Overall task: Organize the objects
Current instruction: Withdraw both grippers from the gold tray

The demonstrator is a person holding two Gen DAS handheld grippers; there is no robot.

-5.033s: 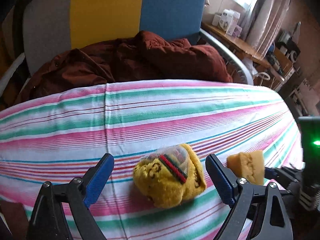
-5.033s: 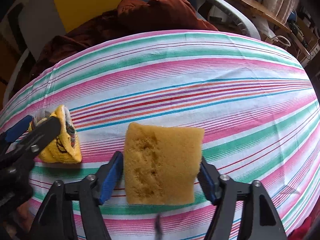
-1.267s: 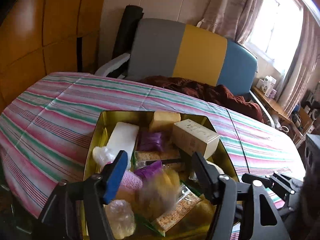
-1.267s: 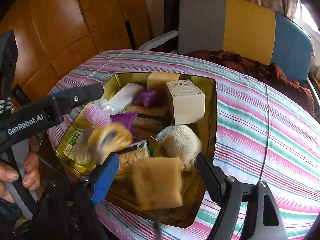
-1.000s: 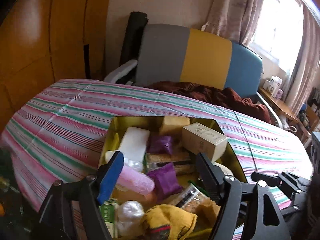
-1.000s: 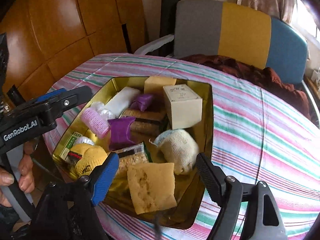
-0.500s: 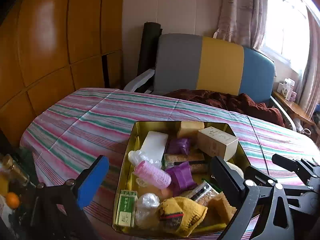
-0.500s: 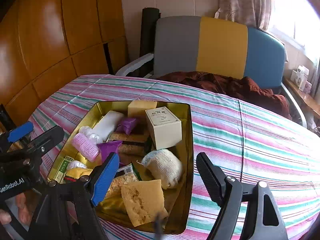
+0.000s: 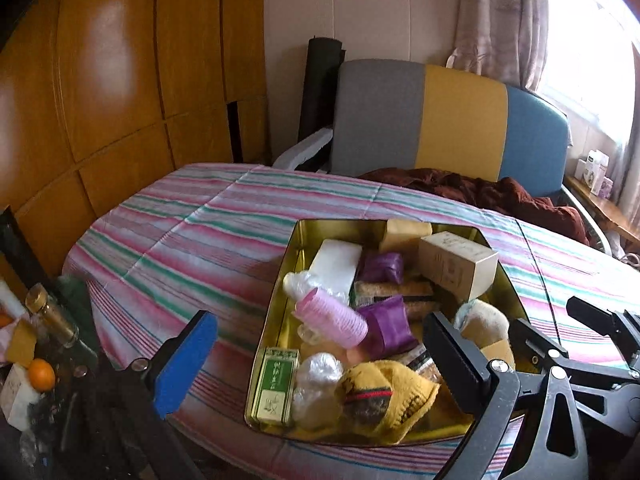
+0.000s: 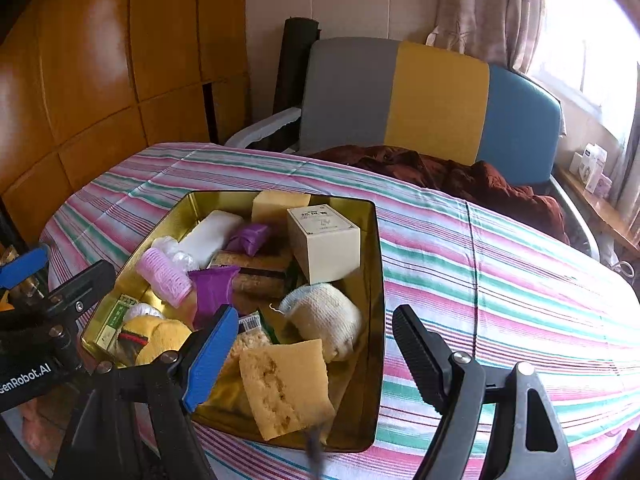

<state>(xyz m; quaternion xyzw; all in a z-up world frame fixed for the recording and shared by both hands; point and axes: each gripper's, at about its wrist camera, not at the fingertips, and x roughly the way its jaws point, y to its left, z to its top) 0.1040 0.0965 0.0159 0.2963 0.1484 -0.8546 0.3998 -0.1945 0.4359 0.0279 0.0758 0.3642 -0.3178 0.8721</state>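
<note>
Left wrist view: the left gripper (image 9: 320, 354) hangs wide open and empty over the near end of the gold tin (image 9: 280, 312), where the yellow sock (image 9: 386, 394) lies in its near corner.

Right wrist view: the right gripper (image 10: 310, 346) gapes too, holding nothing. The sponge (image 10: 286, 386) leans inside the tin (image 10: 372, 280) on the striped cloth (image 10: 500, 280).

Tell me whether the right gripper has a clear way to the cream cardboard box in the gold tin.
Probably yes. The right gripper is open and empty above the gold tin, and the cream cardboard box stands tallest there with nothing on top; the white knitted sock lies lower in front.
</note>
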